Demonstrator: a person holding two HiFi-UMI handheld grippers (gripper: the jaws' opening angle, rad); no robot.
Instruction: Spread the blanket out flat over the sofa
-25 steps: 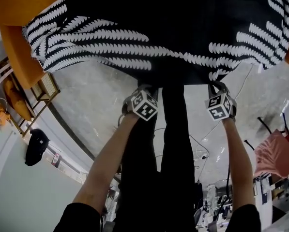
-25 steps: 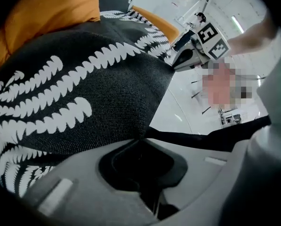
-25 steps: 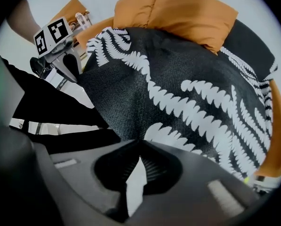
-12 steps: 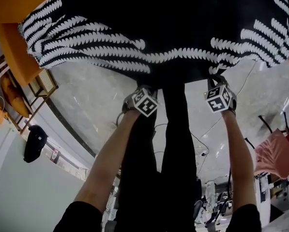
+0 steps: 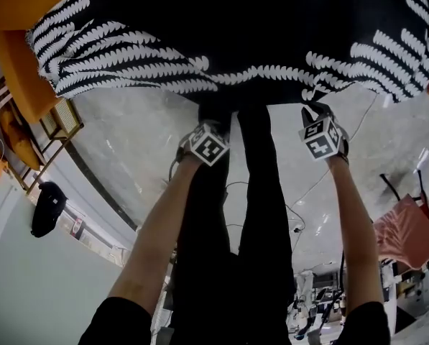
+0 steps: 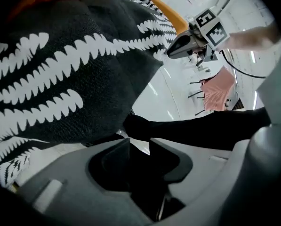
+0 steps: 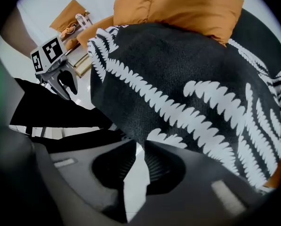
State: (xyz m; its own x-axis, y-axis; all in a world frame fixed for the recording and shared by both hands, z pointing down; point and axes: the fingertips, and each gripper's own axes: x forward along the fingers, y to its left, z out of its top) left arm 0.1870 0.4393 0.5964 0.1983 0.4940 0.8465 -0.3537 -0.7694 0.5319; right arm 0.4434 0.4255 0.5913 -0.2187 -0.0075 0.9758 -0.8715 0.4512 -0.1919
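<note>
Room: pale glossy stone floor [image 5: 142, 157], cables [image 5: 300, 192] trailing over it. Wood side table [image 5: 63, 121] by the sofa's left end, dark bag [image 5: 47, 208] on the floor nearer the wall, pink cloth [image 5: 408, 232] on a rack at right.

Surface: orange sofa [image 5: 24, 77], orange cushions [image 7: 192, 8] at the back.

Blanket [image 5: 236, 34]: black w/ white fern print, lies across the sofa seat. Front hem hangs over the edge, some folds at left.

Left gripper [image 6: 139, 144]: jaws just been opening, now part-way apart w/ nothing between. Hem just beyond the tips.

Right gripper [image 7: 139, 147]: same, jaws just been opening, small gap showing bare floor, no cloth in it.
</note>
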